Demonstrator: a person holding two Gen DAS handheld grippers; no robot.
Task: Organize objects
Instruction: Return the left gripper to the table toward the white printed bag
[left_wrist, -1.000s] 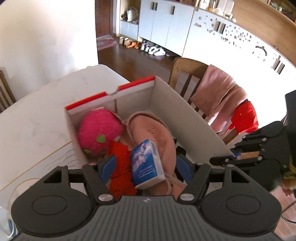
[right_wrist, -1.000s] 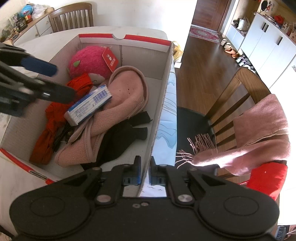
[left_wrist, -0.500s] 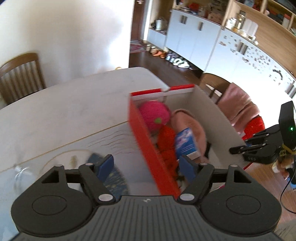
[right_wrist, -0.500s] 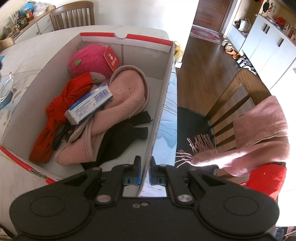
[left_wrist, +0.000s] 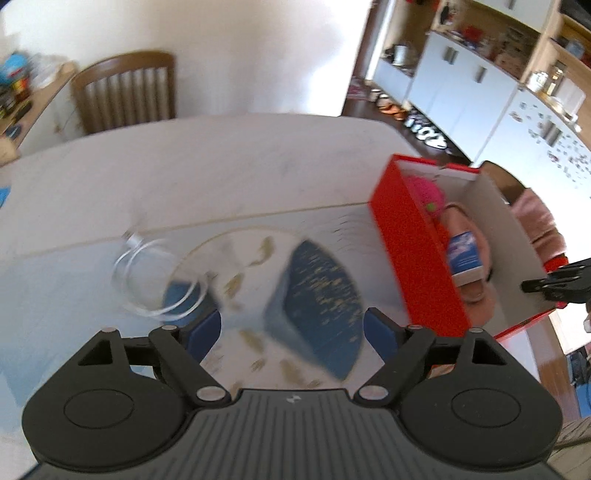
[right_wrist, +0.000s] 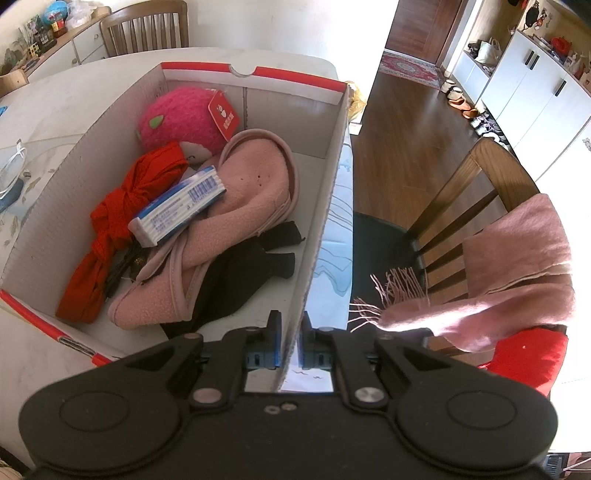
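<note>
I am holding my right gripper (right_wrist: 289, 345) clamped on the near end of the right wall of the red and white cardboard box (right_wrist: 321, 206), one pad inside the box and one outside, the thin wall pinched between them. Ahead of these fingers the box is lying open on the table (right_wrist: 55, 107). Inside it, a pink plush toy (right_wrist: 177, 118) is sitting at the far end with a red tag on it. Nearer to me a pink fleece garment (right_wrist: 236, 206) is filling the middle, and a blue and white packet (right_wrist: 177, 206) is resting on it, leaning against a red cloth (right_wrist: 110, 229) along the left wall. A black cloth (right_wrist: 240, 280) is lying closest to my fingers. To the right of the box a wooden chair (right_wrist: 476, 199) is carrying a pink scarf (right_wrist: 517, 258).

My left gripper (left_wrist: 291, 328) is hanging over the table (left_wrist: 184, 177) to the left of the box (left_wrist: 413, 251), its jaws spreading wider with nothing pressed between the pads. Just ahead of it a dark blue patterned object (left_wrist: 317, 295) is lying on the table, blurred. Off to its left a clear glass ring (left_wrist: 159, 280), also blurred, is lying there too.
</note>
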